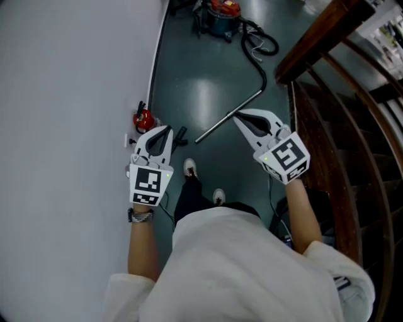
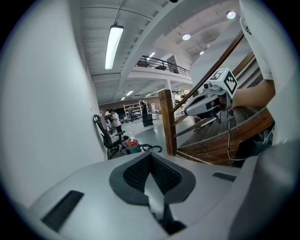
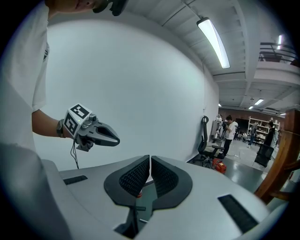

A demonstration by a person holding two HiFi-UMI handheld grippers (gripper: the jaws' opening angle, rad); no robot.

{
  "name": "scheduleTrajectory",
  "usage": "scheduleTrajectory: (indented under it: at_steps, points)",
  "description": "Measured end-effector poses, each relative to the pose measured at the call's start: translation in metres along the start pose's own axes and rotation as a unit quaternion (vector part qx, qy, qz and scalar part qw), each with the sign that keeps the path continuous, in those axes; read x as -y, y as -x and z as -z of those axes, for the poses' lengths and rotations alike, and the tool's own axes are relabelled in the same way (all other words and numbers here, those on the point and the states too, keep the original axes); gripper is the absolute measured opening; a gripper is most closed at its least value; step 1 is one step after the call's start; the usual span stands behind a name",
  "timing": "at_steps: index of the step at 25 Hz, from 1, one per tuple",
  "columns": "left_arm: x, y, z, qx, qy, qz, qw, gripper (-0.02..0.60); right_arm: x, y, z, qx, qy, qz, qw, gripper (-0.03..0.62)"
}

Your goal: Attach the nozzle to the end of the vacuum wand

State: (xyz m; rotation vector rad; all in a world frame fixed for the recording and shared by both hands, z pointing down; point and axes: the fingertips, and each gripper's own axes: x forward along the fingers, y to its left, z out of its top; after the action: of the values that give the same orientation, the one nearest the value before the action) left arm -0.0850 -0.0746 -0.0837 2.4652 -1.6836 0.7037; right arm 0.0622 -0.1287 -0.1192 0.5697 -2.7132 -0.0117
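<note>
Both hands are empty right now. The jaws of my left gripper (image 1: 167,130) are shut flat against each other with nothing between them, and the same goes for my right gripper (image 1: 239,116). Each gripper view shows ribbed pads meeting on bare air.

What matters is where the long silver metal vacuum wand (image 1: 217,124) lies. It's flat on the dark green floor (image 1: 201,63), ahead of my white shoes (image 1: 189,167) and well below both sets of jaws. Its long axis runs diagonally. The free end points back toward me and to my left. The far end goes up and right into the black hose (image 1: 261,66), which loops back to the red and teal vacuum canister (image 1: 221,14).

From the head view, the shaft lines up under my right jaws, so that hand looks like the one for steadying the wand. There's a small black piece (image 1: 181,134) on the floor just beside the wand's free end, on my left gripper's side. My guess is that's the nozzle, but it's too small to be sure. A small red object (image 1: 143,118) sits by the white wall (image 1: 63,94), and I can't tell what it is.

Count:
- one wand
- one hose
- one canister
- one black piece
- one red object
- two grippers
</note>
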Motion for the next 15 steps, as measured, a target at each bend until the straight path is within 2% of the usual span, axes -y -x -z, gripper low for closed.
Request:
scheduleTrajectory:
  at_steps: [7,15]
  points:
    - [-0.001,-0.016,0.022,-0.011,0.020,-0.004,0.9997,-0.002,0.008,-0.015,0.014,-0.009,0.006,-0.007,1.000,0.029]
    - [-0.007,-0.045,0.047,-0.013,0.016,-0.011,0.9997,-0.002,0.016,-0.045,0.040,-0.019,0.038,-0.006,0.999,0.029]
